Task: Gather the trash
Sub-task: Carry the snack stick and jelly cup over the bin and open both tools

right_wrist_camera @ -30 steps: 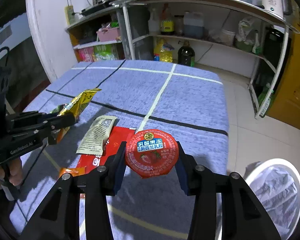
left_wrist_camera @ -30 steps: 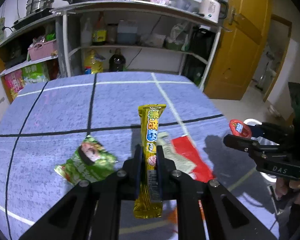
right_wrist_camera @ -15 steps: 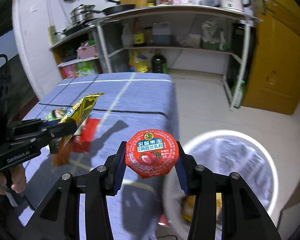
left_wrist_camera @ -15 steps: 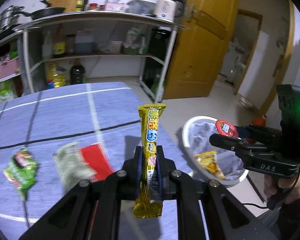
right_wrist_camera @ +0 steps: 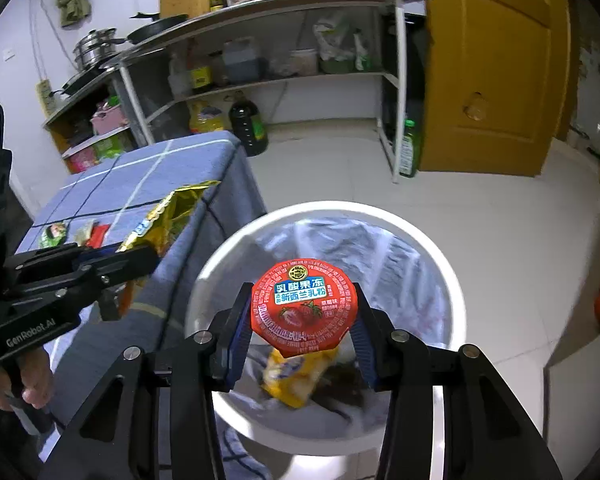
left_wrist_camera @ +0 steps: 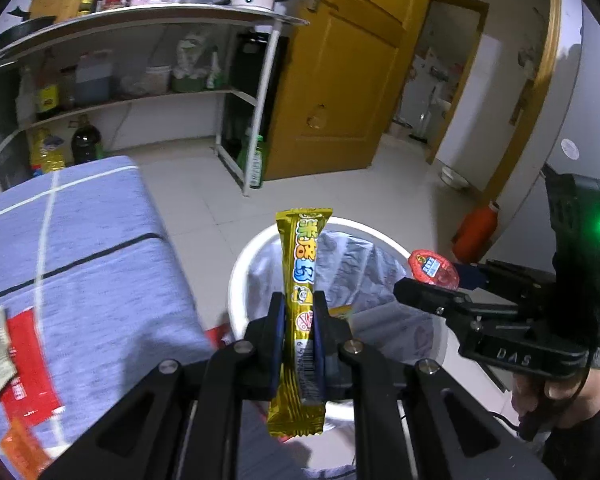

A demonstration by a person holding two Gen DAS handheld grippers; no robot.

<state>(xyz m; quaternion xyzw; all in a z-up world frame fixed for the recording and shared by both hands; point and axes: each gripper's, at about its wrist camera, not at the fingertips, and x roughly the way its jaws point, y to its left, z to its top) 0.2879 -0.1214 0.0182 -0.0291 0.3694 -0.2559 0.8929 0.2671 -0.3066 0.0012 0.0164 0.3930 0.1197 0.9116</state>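
Your left gripper (left_wrist_camera: 298, 330) clamps yellow snack wrapper (left_wrist_camera: 302, 292) near its lower half; long axis runs straight ahead along fingers, crimped top end pointing away from you, over white bin (left_wrist_camera: 236, 280). Wrapper glossy gold, blue characters, barcode at near end. Your right gripper (right_wrist_camera: 300, 334) pinches red jelly cup (right_wrist_camera: 304, 310) by its sides, strawberry-printed foil lid facing camera, above bin (right_wrist_camera: 440, 256) opening. Yellow packet (right_wrist_camera: 292, 376) lies in liner.

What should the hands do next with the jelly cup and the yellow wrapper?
Probably open the right hand-held gripper first: its red jelly cup hangs right over the white bin, which already holds trash. The left hand-held gripper with the yellow wrapper looks near the rim.
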